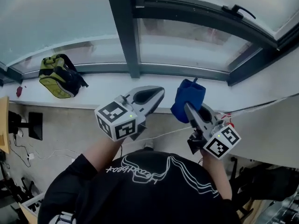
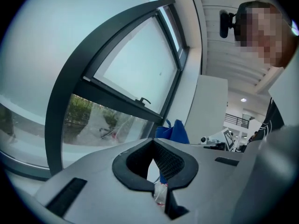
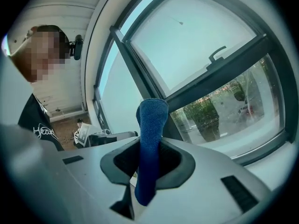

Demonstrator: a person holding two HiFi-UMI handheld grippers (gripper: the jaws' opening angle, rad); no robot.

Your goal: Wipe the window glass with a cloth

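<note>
My right gripper (image 1: 190, 107) is shut on a folded blue cloth (image 1: 188, 100), which sticks up between its jaws in the right gripper view (image 3: 150, 139). It hangs over the white sill, below the lower window pane (image 1: 187, 43). My left gripper (image 1: 156, 93) sits beside it to the left, jaws together with nothing between them. From the left gripper view the blue cloth (image 2: 174, 130) shows beyond my left gripper (image 2: 158, 178). The window glass (image 3: 191, 45) with its dark frame fills the area ahead.
A dark vertical mullion (image 1: 125, 27) splits the panes. A window handle (image 1: 239, 9) sits on the upper frame at right. A green and black backpack (image 1: 60, 76) lies on the white sill (image 1: 93, 90) at left. Cables and boxes lie on the floor below.
</note>
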